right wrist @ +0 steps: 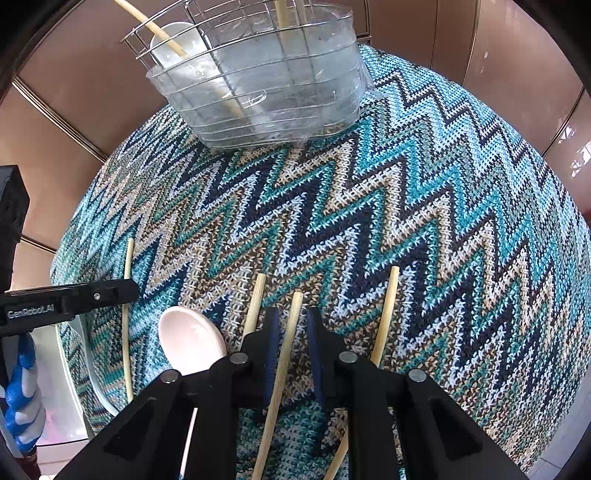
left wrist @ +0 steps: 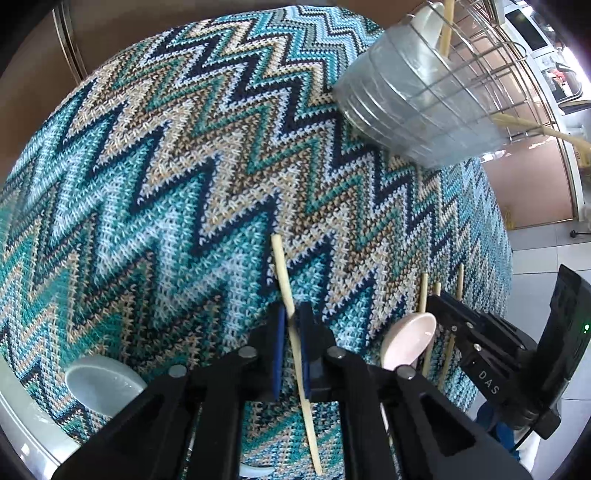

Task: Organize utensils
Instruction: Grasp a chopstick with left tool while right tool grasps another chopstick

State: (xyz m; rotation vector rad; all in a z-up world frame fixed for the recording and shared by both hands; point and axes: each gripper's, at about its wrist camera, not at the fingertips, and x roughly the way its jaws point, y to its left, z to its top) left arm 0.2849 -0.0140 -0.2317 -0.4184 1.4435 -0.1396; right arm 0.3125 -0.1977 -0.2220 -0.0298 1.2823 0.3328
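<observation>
Bamboo chopsticks lie loose on the zigzag-knit worktop; my left tongs pinch one chopstick, my right tongs pinch another, likely bound for the wire basket beyond. Lettering reads "GenRobot.AI" and "DAS".

The pink spoon's handle disappears behind the right gripper.

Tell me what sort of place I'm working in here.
Likely a home kitchen or dining corner: a table under a zigzag knit cloth, a wire utensil basket holding spoons and chopsticks, and what looks like a microwave behind.
</observation>
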